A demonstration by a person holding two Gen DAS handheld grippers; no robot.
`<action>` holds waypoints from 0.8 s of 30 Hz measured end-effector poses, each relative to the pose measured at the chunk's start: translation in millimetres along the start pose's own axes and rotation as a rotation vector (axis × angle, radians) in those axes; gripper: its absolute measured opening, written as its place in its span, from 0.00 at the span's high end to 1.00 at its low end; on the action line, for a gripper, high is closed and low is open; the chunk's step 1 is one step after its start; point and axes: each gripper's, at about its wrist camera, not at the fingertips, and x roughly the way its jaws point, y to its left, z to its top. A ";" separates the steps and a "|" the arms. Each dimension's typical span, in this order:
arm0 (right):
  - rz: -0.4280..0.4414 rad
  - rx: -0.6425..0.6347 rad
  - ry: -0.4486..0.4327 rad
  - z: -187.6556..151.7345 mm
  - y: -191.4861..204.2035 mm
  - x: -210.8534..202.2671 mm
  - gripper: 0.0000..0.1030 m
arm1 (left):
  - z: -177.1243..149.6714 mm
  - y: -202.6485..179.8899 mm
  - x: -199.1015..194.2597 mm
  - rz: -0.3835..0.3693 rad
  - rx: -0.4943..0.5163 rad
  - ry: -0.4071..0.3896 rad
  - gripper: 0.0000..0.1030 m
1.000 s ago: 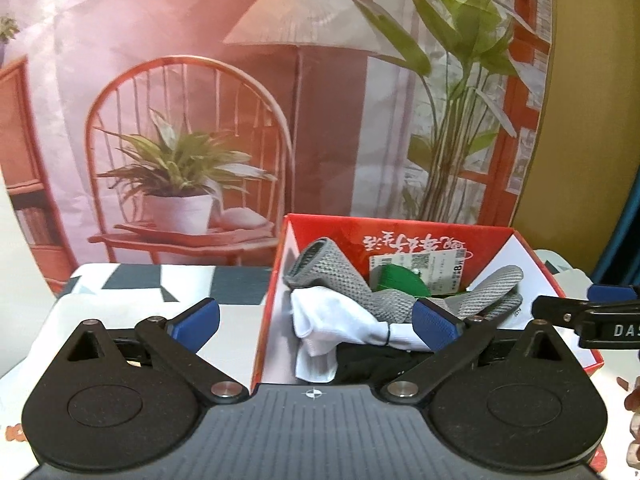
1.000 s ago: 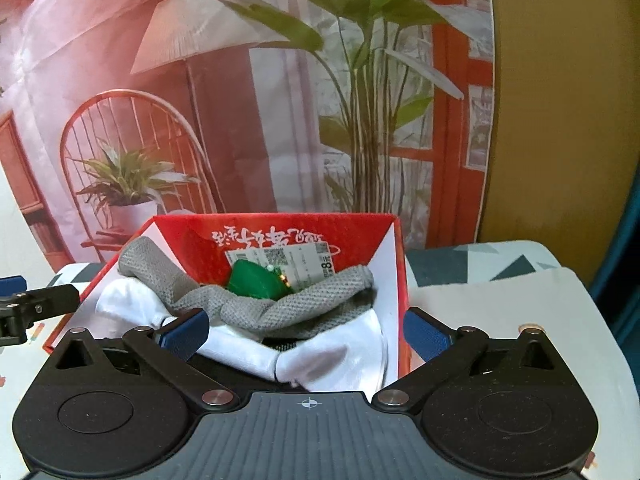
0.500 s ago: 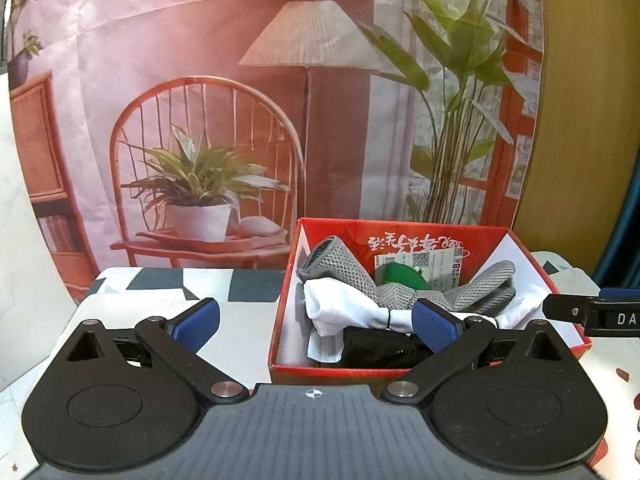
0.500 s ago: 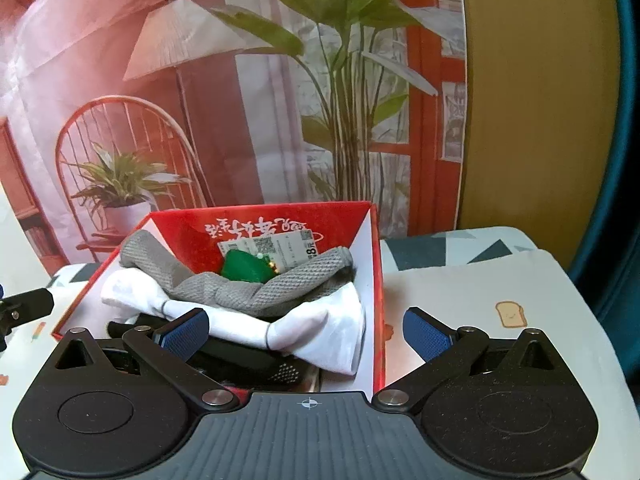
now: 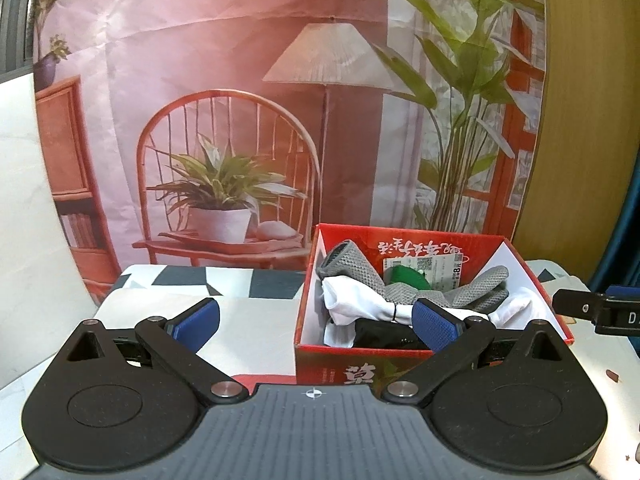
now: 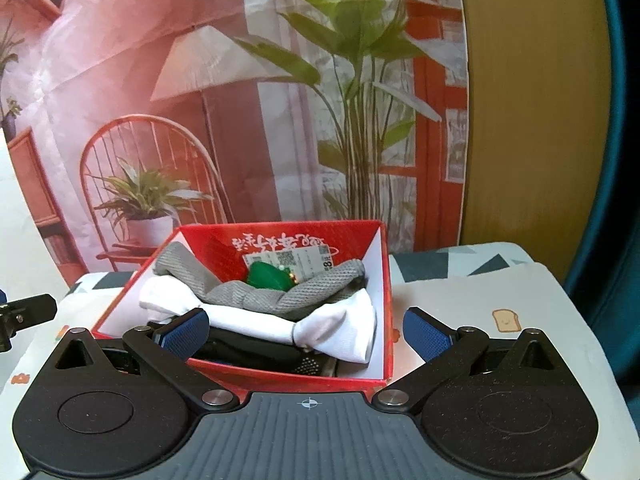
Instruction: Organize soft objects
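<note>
Both claws spread wide and empty in front of a filled red box

The left claw (image 5: 316,322) has the red box (image 5: 404,364) ahead and to its right; the right claw (image 6: 306,332) has it ahead, slightly left. Inside lie a grey sock (image 6: 276,294) across a white sock (image 6: 256,322), a green thing (image 6: 268,276) behind them, and dark cloth (image 6: 248,350) nearest the fingers.

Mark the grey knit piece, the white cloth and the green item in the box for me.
grey knit piece (image 6: 256,298), right wrist view, twisted middle.
white cloth (image 6: 256,322), right wrist view, middle of the band.
green item (image 6: 267,276), right wrist view, its top face.
</note>
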 end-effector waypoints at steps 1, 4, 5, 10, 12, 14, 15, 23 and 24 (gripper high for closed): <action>0.003 -0.001 -0.006 0.2 1.3 -4.4 0.00 | 0.3 0.6 -4.1 0.004 0.001 -0.001 0.00; 0.010 -0.004 -0.030 1.1 5.0 -19.5 0.00 | 1.0 2.6 -18.5 0.017 0.008 -0.008 0.00; 0.014 -0.004 -0.038 2.3 6.1 -24.8 0.00 | 1.1 3.2 -24.3 0.025 0.010 -0.007 0.00; 0.015 0.005 -0.071 6.4 10.1 -56.1 0.00 | 2.5 10.4 -55.0 0.049 0.013 -0.016 0.00; 0.007 -0.003 -0.074 7.2 12.1 -68.3 0.00 | 3.1 13.8 -69.0 0.064 0.009 -0.030 0.00; -0.016 -0.015 -0.082 8.3 13.7 -81.0 0.00 | 3.8 15.8 -83.0 0.085 0.006 -0.040 0.00; -0.022 -0.017 -0.084 8.7 14.5 -88.3 0.00 | 4.5 16.5 -90.7 0.093 0.003 -0.048 0.00; -0.023 -0.045 -0.098 7.7 25.8 -139.1 0.00 | 4.0 16.0 -138.4 0.112 -0.009 -0.092 0.00; -0.024 -0.047 -0.103 7.4 26.4 -145.5 0.00 | 3.9 15.0 -143.2 0.116 -0.008 -0.097 0.00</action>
